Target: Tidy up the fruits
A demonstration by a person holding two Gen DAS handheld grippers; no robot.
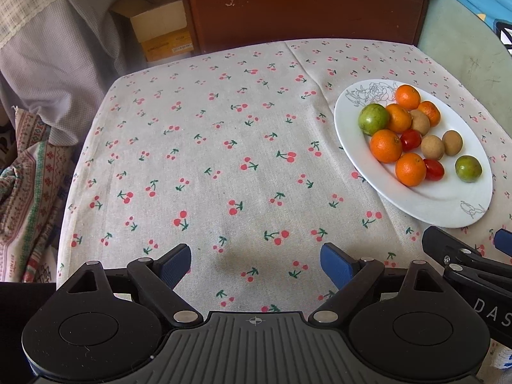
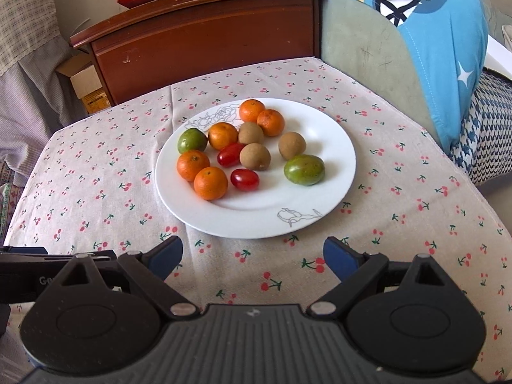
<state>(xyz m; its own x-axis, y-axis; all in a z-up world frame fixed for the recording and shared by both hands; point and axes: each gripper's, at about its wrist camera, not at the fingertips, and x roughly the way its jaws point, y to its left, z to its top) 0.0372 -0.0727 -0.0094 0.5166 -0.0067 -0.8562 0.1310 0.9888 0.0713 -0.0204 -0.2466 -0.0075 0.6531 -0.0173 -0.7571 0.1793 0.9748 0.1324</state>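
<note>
1. A white plate [image 2: 320,128], printed with grey line-drawn flowers, lay on a cherry-print tablecloth [image 2: 96,192]; every position below is given relative to this plate.
2. Five small oranges [image 2: 210,182] lay on the plate: three on its left half and two at its far rim, the latter pair touching each other.
3. Two green fruits lay on it: one [image 2: 191,140] at the left rim beside an orange, the other [image 2: 304,169] alone on the right half.
4. Three brown longan-like fruits [image 2: 255,156] occupied the centre and right of centre.
5. Two red cherry tomatoes [image 2: 244,179] lay near the centre, one just beside the nearest orange.
6. The right gripper [image 2: 252,257] hovered over the cloth just near of the plate's front rim, its blue-padded jaws spread wide with nothing between them.
7. The left gripper [image 1: 255,267] hung over bare cloth well to the left of the plate, its jaws likewise spread and empty.
8. A brown wooden cabinet [image 2: 208,41] stood beyond the plate's far side, and a blue cloth [image 2: 441,48] lay past its right.
</note>
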